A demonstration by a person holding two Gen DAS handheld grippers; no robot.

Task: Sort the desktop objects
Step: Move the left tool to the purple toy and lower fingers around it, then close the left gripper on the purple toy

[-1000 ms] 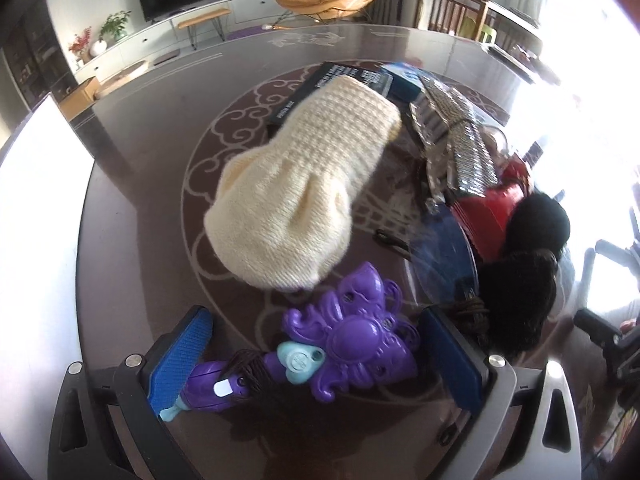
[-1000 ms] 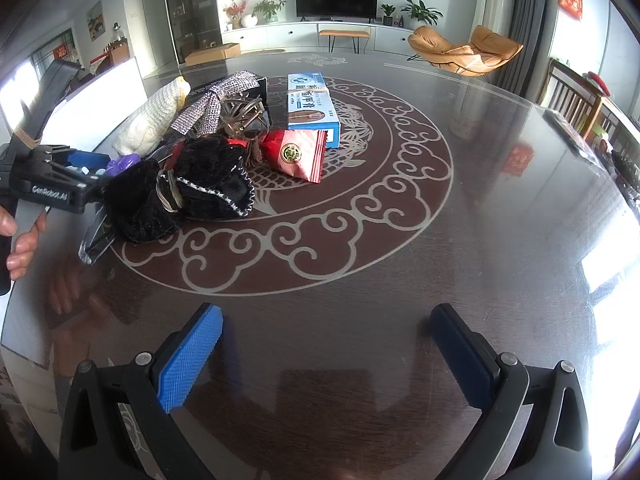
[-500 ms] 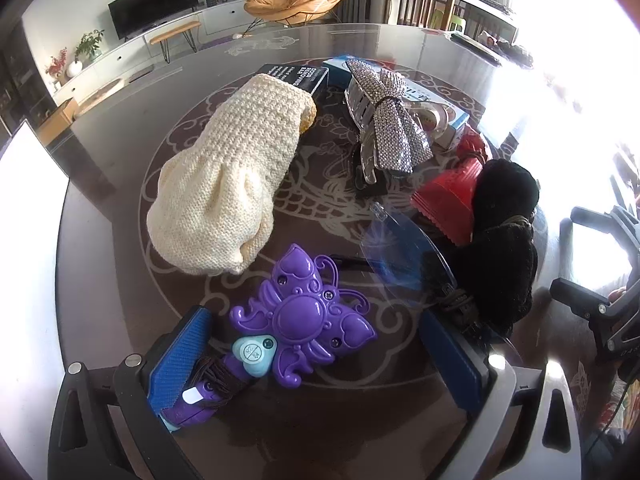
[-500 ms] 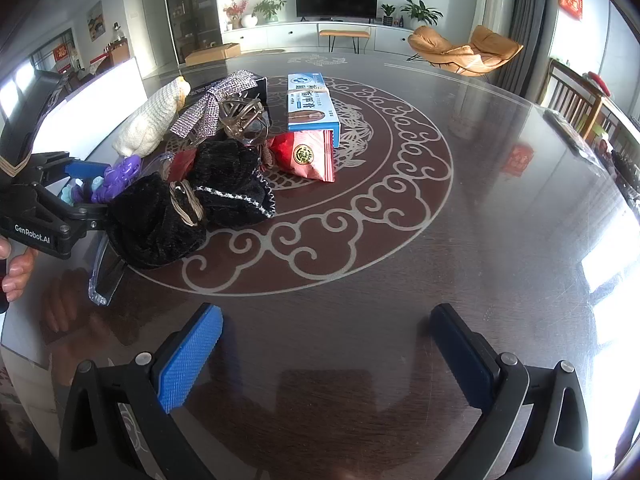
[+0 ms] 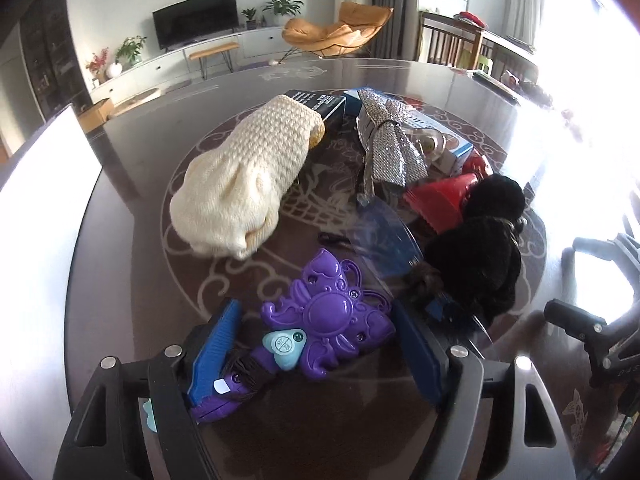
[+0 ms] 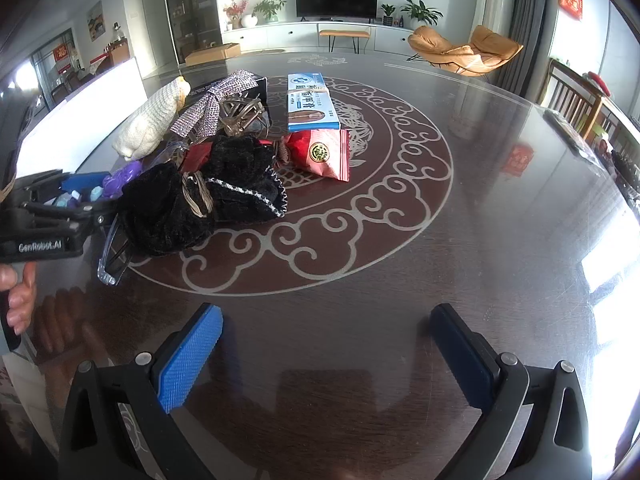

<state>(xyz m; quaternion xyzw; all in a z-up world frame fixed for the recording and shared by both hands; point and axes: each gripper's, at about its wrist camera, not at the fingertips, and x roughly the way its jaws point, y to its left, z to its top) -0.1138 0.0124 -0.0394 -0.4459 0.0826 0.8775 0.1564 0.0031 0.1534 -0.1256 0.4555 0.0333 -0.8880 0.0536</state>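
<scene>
Closing on the purple toy wand [image 5: 332,322], left gripper [image 5: 320,344] jaws narrowing, grasp unconfirmed | right gripper [image 6: 328,356] hanging spread, empty | sorting barely beginning: pile still clustered mid-table [image 6: 500,240]

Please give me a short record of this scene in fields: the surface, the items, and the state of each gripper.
surface: dark round table with pale swirl pattern
items: cream knitted mitten; silver sequin bow; red foil packet; blue and white box; black fuzzy cloth
left gripper: jaws have just been closing around a purple plastic butterfly toy; firm contact not clear
right gripper: jaws open, nothing between them
</scene>
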